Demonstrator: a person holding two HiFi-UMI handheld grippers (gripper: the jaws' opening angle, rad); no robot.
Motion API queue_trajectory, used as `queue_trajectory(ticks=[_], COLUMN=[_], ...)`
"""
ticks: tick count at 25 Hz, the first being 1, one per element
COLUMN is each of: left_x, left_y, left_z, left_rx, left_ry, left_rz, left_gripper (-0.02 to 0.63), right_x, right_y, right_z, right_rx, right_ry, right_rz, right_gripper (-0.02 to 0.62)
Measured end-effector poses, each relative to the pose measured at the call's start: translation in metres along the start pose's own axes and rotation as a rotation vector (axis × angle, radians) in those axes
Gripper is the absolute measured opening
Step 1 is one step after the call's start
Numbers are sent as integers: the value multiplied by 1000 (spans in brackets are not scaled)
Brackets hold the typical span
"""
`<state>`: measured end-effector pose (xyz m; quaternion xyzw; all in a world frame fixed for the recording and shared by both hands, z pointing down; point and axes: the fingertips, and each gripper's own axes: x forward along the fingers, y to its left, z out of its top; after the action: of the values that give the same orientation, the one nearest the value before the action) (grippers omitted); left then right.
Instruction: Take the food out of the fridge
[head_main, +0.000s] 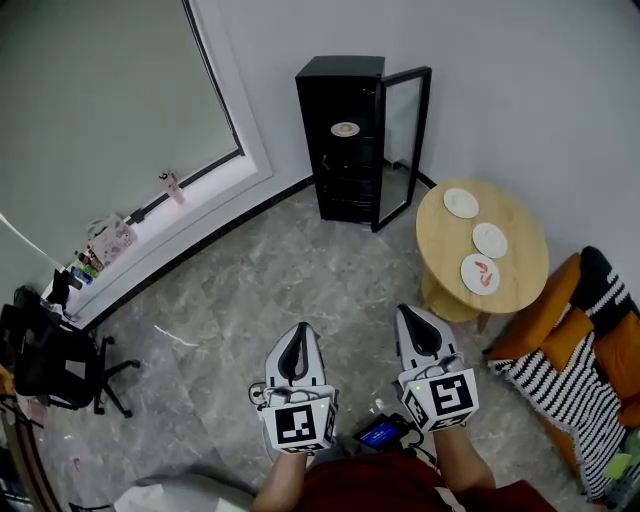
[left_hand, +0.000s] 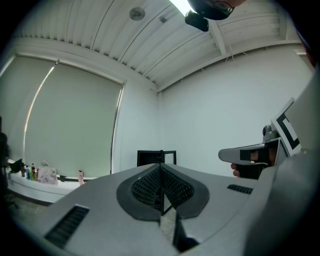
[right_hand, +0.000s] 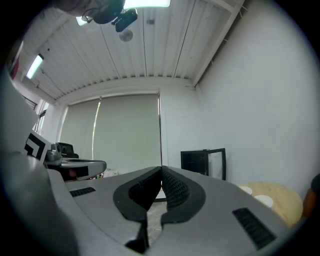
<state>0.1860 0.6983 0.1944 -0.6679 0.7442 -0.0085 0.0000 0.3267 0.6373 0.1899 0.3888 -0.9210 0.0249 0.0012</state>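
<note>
Grey marbled floor (head_main: 300, 270) lies open between the person and the black fridge (head_main: 340, 150), which stands against the wall at the upper centre of the head view. Its glass door (head_main: 405, 135) is swung out to the right. The food, a small plate (head_main: 345, 129) with something pale on it, sits on an upper shelf inside, well apart from both grippers.

The left gripper (head_main: 298, 333) and the right gripper (head_main: 411, 315) are side by side at the lower centre. In each gripper view the ribbed pads meet with nothing between them: both are fully closed and empty.

The likeliest trouble is at the shelf. A flat plate pinched by its rim could tip and shed its food. The shelf above seems to leave little height for lifting it clear. The jaws must also part before they arrive, or they will only push the plate deeper.

The door's free edge juts toward the round wooden table (head_main: 520, 290) at the right, leaving a narrow gap, so the right gripper could clip the glass or the table rim. The table already carries three plates (head_main: 489, 240), with bare wood nearest the person. An office chair (head_main: 50, 360) at the lower left and a striped armchair (head_main: 570, 380) at the lower right stay off the straight path.
</note>
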Motion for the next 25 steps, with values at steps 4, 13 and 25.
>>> queue_trajectory(ticks=[4,13,25], left_x=[5,16,30], left_y=[-17,-48,-56], left_z=[-4,-7,-4], left_rx=[0,4,3], left_ry=[9,5,-5], left_rz=[-1,19,16], left_gripper=[14,14,14], right_x=[-7,-17,-9], right_y=[-19,-53,-65], right_z=[0,-2,0], right_rx=[-1,-6,-2], right_ry=[-3,-1,-3], right_rz=[-7,11,12], right_gripper=[20,20,20])
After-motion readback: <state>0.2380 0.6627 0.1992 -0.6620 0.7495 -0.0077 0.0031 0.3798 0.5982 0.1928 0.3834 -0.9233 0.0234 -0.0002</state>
